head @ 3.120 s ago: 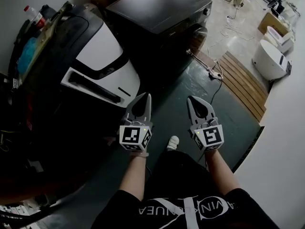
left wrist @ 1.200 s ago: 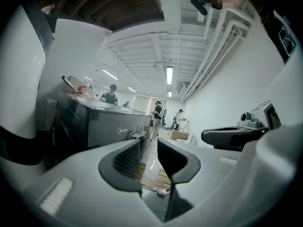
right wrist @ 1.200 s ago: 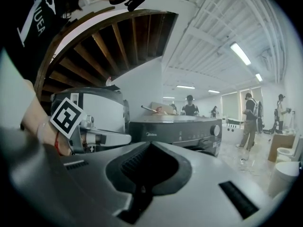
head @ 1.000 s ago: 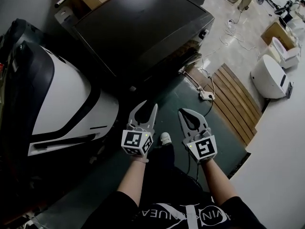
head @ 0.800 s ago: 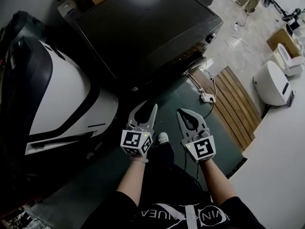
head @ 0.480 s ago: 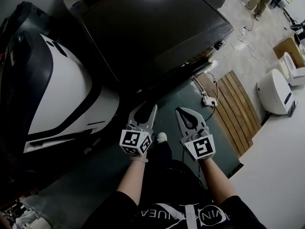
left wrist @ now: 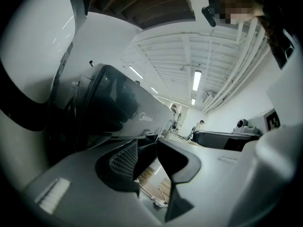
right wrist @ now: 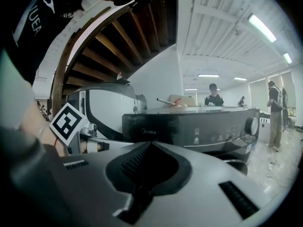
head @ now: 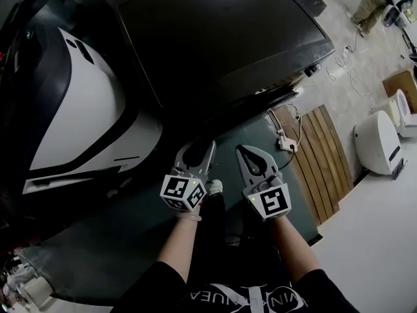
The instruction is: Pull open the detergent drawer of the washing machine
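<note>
So, both grippers are held out low in front of the washing machine point(head: 228, 38), with neither one touching it. The left gripper point(head: 198, 149) is seen with its jaws spread apart and nothing caught between them; only floor shows through the gap in its own view. The right gripper point(head: 242, 150) has its jaws pressed together at the tips, with nothing pinched either. The washer is dark with a flat top, and it's parked just beside a bigger white-and-black machine point(head: 85, 109) at the left of the head view. The detergent drawer point(right wrist: 150, 126) is best made out in the right gripper view. It looks to be the left end of the front panel, the bit with the brand logo, and it sits flush with the rest, so not pulled out. A round dial point(right wrist: 251, 125) is found at the other end of that panel. Off to the right, wooden slats point(head: 326, 142) are laid on the floor with a power strip point(head: 285, 139) near them. A person point(right wrist: 214, 94) can be spotted standing behind the washer.
</note>
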`<state>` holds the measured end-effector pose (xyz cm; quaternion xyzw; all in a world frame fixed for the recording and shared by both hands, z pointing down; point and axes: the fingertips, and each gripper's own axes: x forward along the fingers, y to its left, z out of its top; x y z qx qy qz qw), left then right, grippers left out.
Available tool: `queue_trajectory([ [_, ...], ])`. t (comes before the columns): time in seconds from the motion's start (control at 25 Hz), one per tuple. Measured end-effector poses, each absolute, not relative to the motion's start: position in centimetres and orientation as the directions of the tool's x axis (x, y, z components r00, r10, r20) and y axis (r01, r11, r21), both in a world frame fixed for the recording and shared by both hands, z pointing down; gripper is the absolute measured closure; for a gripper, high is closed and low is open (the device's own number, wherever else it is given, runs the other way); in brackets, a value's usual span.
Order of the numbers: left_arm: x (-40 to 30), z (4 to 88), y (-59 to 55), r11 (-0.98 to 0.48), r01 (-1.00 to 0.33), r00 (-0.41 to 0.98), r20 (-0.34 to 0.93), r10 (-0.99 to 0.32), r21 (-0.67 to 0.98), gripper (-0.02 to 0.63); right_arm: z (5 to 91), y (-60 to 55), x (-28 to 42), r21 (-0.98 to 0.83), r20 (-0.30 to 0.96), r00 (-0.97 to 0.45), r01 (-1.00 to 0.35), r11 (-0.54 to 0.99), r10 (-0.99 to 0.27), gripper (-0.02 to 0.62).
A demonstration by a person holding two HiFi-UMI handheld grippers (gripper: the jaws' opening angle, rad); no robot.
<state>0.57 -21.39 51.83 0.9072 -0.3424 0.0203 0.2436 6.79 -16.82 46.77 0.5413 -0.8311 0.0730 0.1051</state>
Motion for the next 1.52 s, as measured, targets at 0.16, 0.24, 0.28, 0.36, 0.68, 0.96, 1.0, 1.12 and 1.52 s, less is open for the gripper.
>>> queue_trajectory([
  [0.16,0.5,51.9,-22.3,-0.586,-0.656,0.721,0.164,-0.673,0.476,0.491,47.6,-17.3,6.7,-0.021,0.26,-0.461,-0.881,0.472,-0.848,0.584],
  [0.24,0.7,52.1,-22.7,-0.562,-0.669,0.698,0.152,-0.699,0.486,0.489,48.2,-17.6,6.7,-0.026,0.269,-0.493,-0.863,0.505,-0.828,0.584],
  [0.28,0.8,52.2,-22.9,-0.551,-0.672,0.689,0.145,-0.71,0.494,0.488,48.4,-17.7,6.8,-0.025,0.27,-0.505,-0.855,0.519,-0.82,0.584],
  [0.36,0.9,52.4,-23.3,-0.529,-0.669,0.674,0.126,-0.728,0.523,0.479,48.8,-18.0,6.9,-0.028,0.269,-0.525,-0.842,0.539,-0.807,0.584],
  [0.68,1.1,53.2,-24.2,-0.476,-0.611,0.648,0.053,-0.76,0.633,0.461,50.7,-18.1,6.7,-0.049,0.282,-0.57,-0.812,0.581,-0.772,0.584],
  [0.96,0.7,53.2,-25.0,-0.462,-0.57,0.632,0.004,-0.775,0.68,0.426,51.5,-18.2,5.7,-0.057,0.288,-0.595,-0.793,0.606,-0.75,0.584],
  [1.0,0.7,53.1,-25.2,-0.462,-0.561,0.627,-0.012,-0.779,0.687,0.426,51.7,-18.3,5.7,-0.057,0.289,-0.594,-0.794,0.606,-0.751,0.584],
  [1.12,0.6,52.9,-25.7,-0.451,-0.537,0.613,-0.037,-0.789,0.713,0.426,52.1,-18.2,5.8,-0.054,0.291,-0.591,-0.795,0.604,-0.752,0.584],
  [1.52,0.2,52.8,-25.9,-0.377,-0.442,0.553,-0.084,-0.829,0.814,0.446,52.3,-17.5,6.1,-0.052,0.298,-0.586,-0.799,0.6,-0.754,0.584],
])
